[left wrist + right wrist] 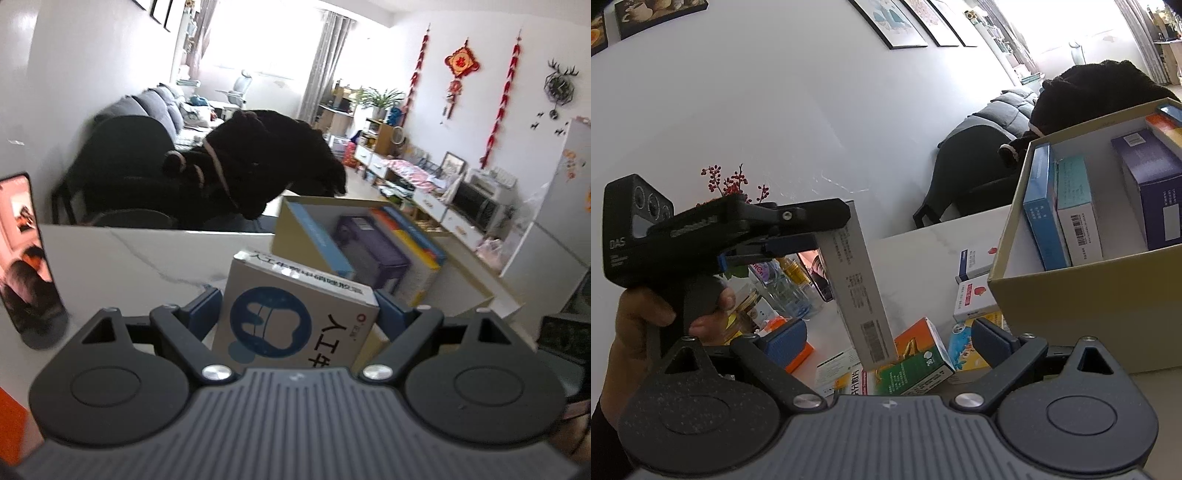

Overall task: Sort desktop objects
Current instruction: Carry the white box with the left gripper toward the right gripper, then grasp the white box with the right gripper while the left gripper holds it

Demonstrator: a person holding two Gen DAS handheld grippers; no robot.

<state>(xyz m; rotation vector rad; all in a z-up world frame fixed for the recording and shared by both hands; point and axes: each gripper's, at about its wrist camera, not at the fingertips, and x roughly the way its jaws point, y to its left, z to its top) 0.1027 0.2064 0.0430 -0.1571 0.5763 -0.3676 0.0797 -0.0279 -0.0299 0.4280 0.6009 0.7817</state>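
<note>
left tool (pixel 301 314) | clamped on grey medicine box (pixel 295 314) (upright, held before cardboard box (pixel 291 218)) | right tool (pixel 890 339) | open, empty, near cardboard box

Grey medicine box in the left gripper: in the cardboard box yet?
Out. The grey medicine box hangs over the white table, beside the cardboard box.

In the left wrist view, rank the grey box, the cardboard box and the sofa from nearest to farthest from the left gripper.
1. Grey box: gripped between the left gripper fingers.
2. Cardboard box: just beyond, on the table, to the right.
3. Sofa: far back, along the left wall.
</note>
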